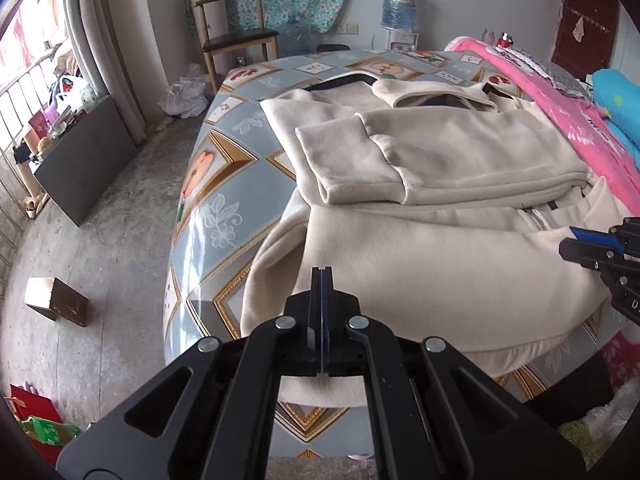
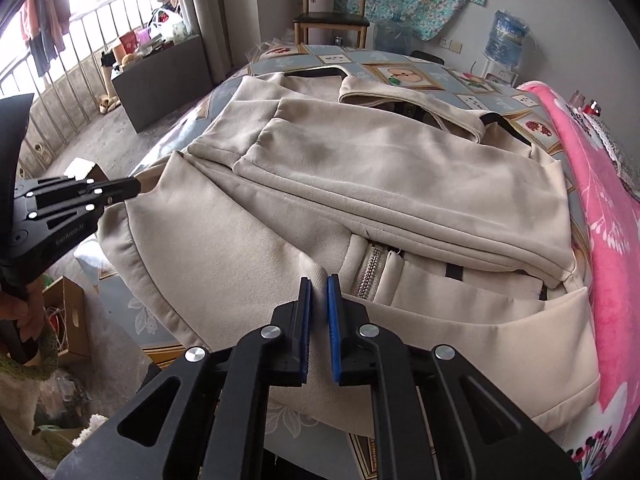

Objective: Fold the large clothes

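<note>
While both grippers sit at the near hem, the cream jacket [image 2: 360,184] lies spread on the table w/ patterned cloth [image 1: 224,184], sleeves folded in across the chest, collar at the far end, zipper [image 2: 370,272] showing near the bottom. Left gripper [image 1: 321,280]: jaws pressed flat together, no gap; in the right-wrist view its tip sits at the jacket's left hem corner, can't tell if fabric is caught. Right gripper [image 2: 319,284]: blue pads close, pinching a ridge of jacket fabric just left of the zipper. Containers: open cardboard box [image 2: 66,316] on the floor left of the table, w/ what looks like white cord inside. Small brown box [image 1: 56,302] on the floor, contents not visible. Water jug [image 1: 399,4] on a dispenser by the far wall, level unclear. White plastic bag [image 1: 182,96] near the wooden chair [image 1: 236,34], contents hidden. Pink blanket [image 2: 612,216] runs along the table's right side.
</note>
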